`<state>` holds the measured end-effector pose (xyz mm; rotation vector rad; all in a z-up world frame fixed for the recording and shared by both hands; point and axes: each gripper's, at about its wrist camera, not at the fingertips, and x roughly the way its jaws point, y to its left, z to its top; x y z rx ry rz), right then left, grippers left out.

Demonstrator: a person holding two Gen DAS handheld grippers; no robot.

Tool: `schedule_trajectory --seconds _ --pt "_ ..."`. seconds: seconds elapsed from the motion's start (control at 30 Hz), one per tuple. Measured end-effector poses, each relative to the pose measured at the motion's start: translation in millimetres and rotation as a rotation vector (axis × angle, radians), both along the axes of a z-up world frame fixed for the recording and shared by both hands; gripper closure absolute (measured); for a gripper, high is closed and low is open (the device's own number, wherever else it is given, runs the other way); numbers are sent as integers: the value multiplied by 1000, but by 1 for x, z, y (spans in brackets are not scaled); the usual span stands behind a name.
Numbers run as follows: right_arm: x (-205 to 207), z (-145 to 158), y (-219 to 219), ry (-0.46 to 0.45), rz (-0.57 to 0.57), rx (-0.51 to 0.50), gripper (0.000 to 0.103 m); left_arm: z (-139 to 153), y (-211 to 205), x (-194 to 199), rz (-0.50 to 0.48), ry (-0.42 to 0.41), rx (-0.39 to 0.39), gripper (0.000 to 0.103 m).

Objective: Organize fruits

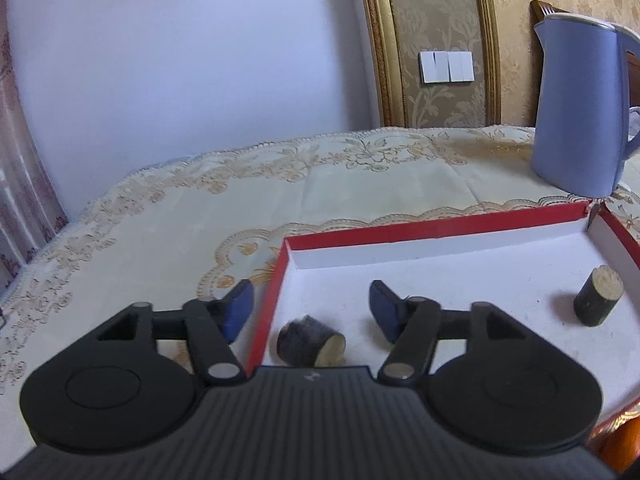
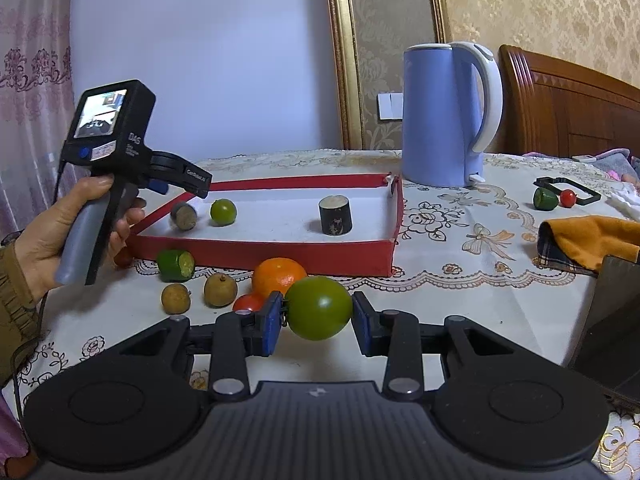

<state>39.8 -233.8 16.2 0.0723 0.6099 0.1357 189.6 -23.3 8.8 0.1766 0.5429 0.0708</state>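
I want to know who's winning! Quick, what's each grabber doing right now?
Left gripper: open, holding nothing, hovering over the dark cut piece in the red tray.
Right gripper: closed on the big green fruit.

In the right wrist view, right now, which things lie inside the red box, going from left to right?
Dark piece lying on its side → small green fruit → dark cylinder standing upright. All three rest on the white floor of the red box.
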Motion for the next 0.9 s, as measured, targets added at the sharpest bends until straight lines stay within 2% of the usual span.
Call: schedule_trajectory --seconds 0.17,0.37,0.63,0.9 --pt "8 3 7 -6 12 -5 67 1 9 -14 7 0 -10 30" --pt "35 10 22 -15 46 -33 67 -1 23 -26 35 15 -24 30" --pt "92 23 30 -7 60 -27 67 -1 36 -50 54 7 -33 20" --pt "151 22 35 38 26 -39 67 2 39 -62 62 -9 -15 17"
